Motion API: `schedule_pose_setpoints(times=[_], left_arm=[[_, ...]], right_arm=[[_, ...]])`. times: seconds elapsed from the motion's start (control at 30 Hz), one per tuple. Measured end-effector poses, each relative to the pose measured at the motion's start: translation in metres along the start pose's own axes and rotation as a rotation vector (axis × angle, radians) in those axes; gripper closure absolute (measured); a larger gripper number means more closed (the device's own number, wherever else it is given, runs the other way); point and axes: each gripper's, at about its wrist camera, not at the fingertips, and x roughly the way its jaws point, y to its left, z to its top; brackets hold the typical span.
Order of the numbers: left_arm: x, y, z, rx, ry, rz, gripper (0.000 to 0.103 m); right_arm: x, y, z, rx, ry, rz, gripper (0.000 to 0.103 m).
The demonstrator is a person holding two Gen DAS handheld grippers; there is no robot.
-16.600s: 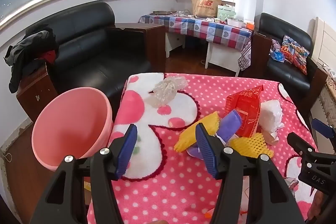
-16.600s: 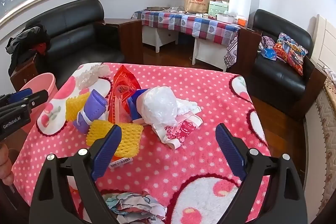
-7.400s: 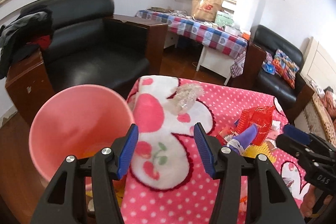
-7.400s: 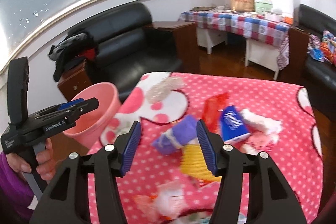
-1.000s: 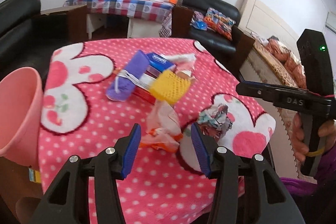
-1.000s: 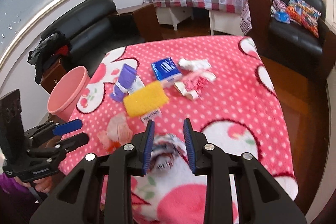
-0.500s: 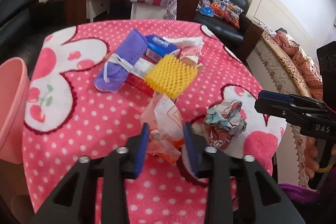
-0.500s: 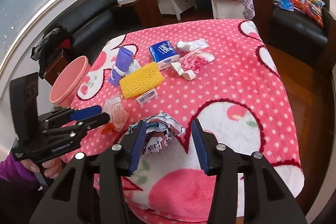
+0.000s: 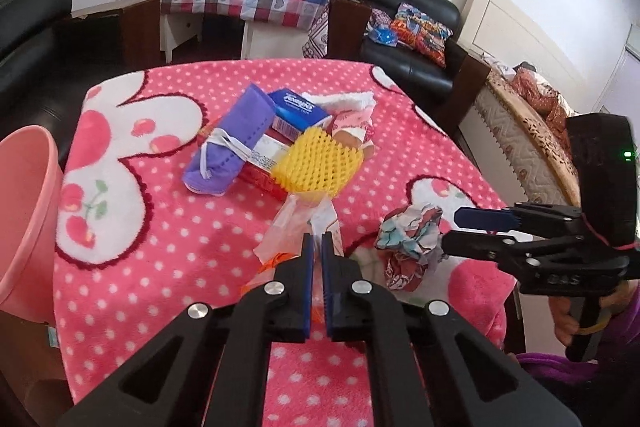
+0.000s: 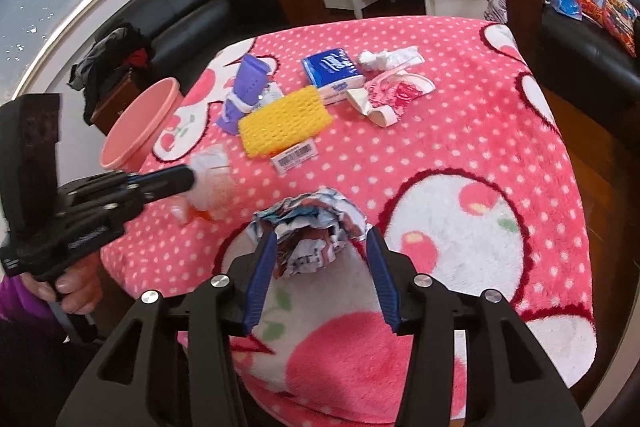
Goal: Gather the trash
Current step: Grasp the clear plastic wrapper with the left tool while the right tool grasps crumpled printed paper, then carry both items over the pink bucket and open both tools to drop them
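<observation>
A crumpled clear and orange plastic wrapper [image 9: 298, 227] lies near the front of the pink dotted blanket [image 9: 160, 267]. My left gripper [image 9: 315, 247] is shut on its near end. In the right wrist view the left gripper [image 10: 188, 181] comes in from the left, with the wrapper [image 10: 214, 183] at its tips. A crumpled printed paper ball [image 10: 312, 223] sits just right of the wrapper. My right gripper [image 10: 320, 251] stands open around it, a pad on each side. From the left wrist view, the right gripper [image 9: 456, 231] has its tips at the paper ball [image 9: 408, 239].
A pink bucket [image 10: 136, 123] stands off the blanket's left edge. Farther back lie a purple roll [image 9: 232, 143], a blue tissue pack [image 9: 298, 109], a yellow foam net [image 9: 320, 163], a pink wrapper [image 10: 394, 91] and a barcode label [image 10: 296, 155]. Black sofas surround the table.
The left jaws have closed onto the plastic wrapper. The right jaws have widened and sunk around the crumpled paper ball.
</observation>
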Motion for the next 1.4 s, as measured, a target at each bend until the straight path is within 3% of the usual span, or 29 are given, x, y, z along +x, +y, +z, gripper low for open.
schedule_pose_setpoints(times=[0.23,0.5,0.63,0.83,1.4], left_arm=[[-0.014,0.011,-0.001,-0.037,-0.031,0.017,0.1],[-0.014,0.013,0.0,-0.044,-0.032,0.024,0.1],[-0.014,0.014,0.002,-0.053,-0.035,0.025,0.1],[-0.019,0.015,0.005,-0.058,-0.058,0.027,0.1],[-0.051,0.037,0.007,-0.111,-0.156,0.083,0.1]], right_arm=[[0.0,-0.014,0.012,0.011,-0.025,0.056,0.056],[0.027,-0.018,0.01,0.026,0.054,0.156,0.057],[0.025,-0.011,0.009,0.001,0.034,0.158,0.07],[0.023,-0.004,0.012,-0.014,0.007,0.145,0.079],[0.004,0.042,0.04,-0.116,-0.09,0.182,0.08]])
